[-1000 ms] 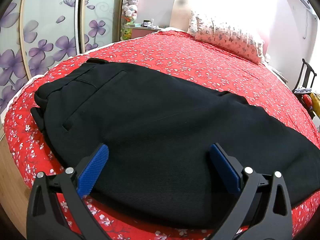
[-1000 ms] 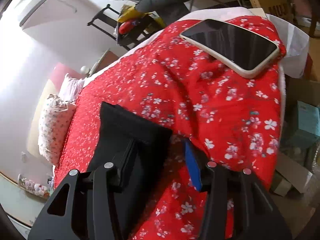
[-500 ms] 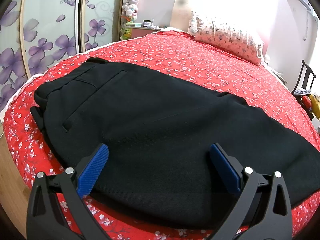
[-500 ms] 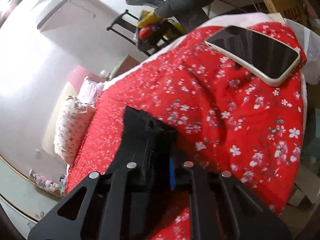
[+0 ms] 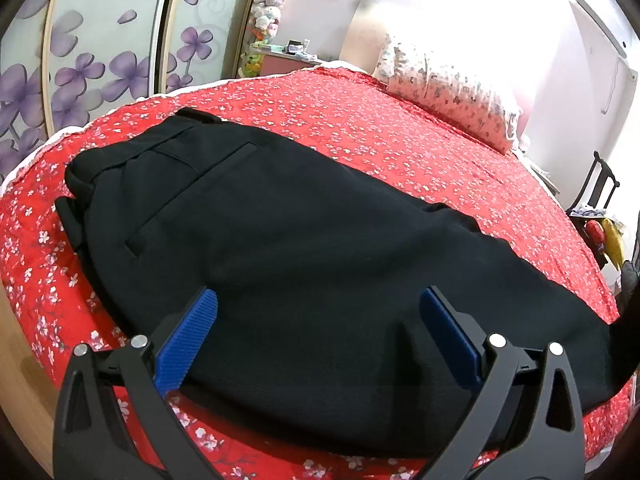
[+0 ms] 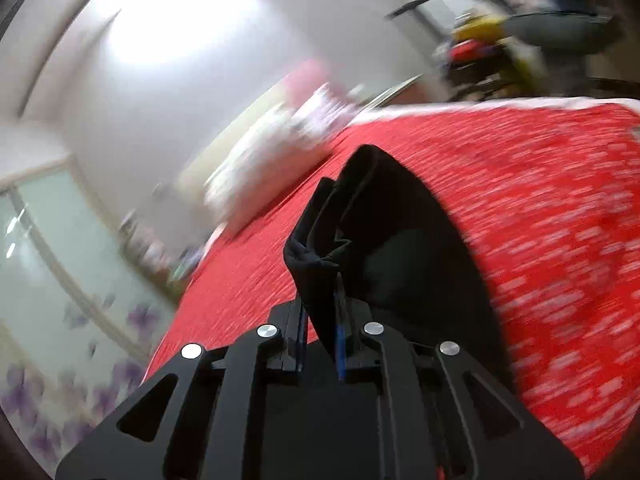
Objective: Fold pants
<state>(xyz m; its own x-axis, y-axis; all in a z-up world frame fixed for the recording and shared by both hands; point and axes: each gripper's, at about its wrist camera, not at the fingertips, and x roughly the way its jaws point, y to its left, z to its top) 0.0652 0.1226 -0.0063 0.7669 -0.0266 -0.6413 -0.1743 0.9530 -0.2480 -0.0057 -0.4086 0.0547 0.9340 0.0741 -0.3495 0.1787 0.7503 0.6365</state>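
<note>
Black pants (image 5: pixel 288 240) lie folded lengthwise across the red flowered bed, waistband at the left, legs running right. My left gripper (image 5: pixel 316 312) is open, its blue pads (image 5: pixel 188 336) hovering over the pants' near edge around the thigh. In the right wrist view, my right gripper (image 6: pixel 322 320) is shut on the pants' leg end (image 6: pixel 340 232), which bunches up above the fingers and is lifted off the bed. That view is motion-blurred.
The red floral bedspread (image 5: pixel 400 128) covers a rounded bed. A floral pillow (image 5: pixel 448 96) lies at the head. Wardrobe doors with purple flowers (image 5: pixel 100 48) stand at the left. A black rack with clothes (image 6: pixel 500 52) stands beyond the bed. Wooden floor shows at the lower left.
My right gripper closed on the pants' leg end and lifted it, swinging toward the head of the bed. The phone left its view. The left gripper stayed still.
</note>
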